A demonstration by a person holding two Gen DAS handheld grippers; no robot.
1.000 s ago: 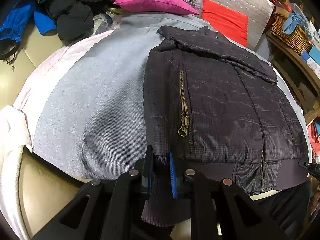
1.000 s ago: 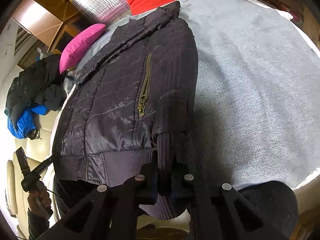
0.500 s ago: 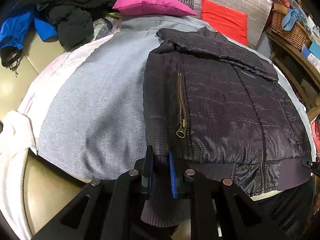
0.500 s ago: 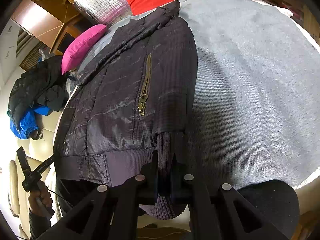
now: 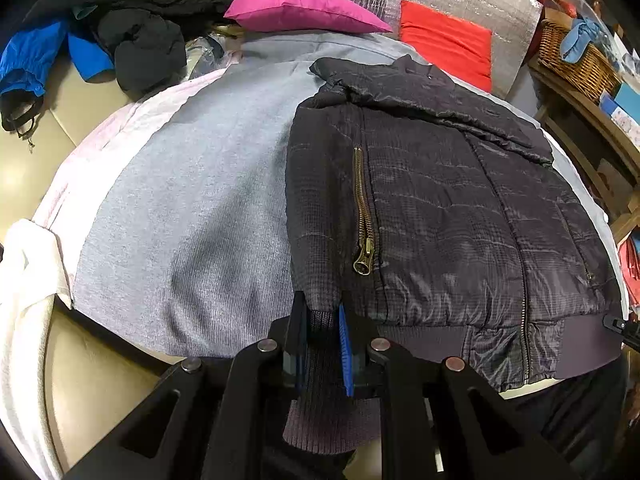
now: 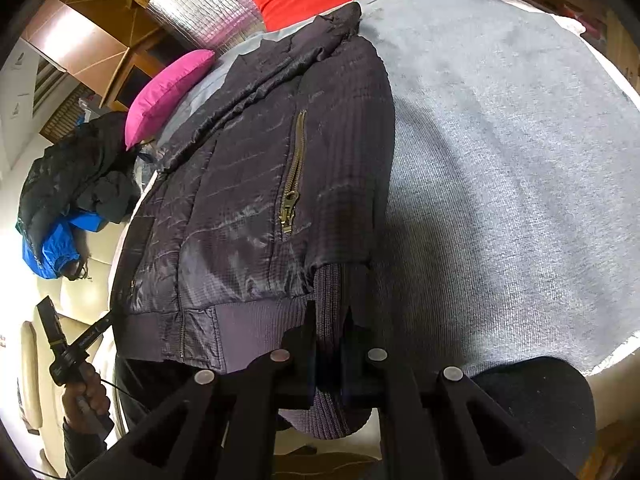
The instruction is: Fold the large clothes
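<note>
While cuffs pinched, jacket (image 5: pixel 440 208) lies lengthwise, collar (image 5: pixel 420 92) far.

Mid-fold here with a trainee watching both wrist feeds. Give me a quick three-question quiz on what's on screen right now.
1. True or false: the pink pillow lies on top of the jacket.
2. What is the left gripper shut on? A) the pillow B) a ribbed cuff C) a basket
3. Fill the gap: the jacket is spread on a ___ cloth.

Key:
1. False. The pillow sits beyond the jacket, apart from it.
2. B
3. grey
</note>
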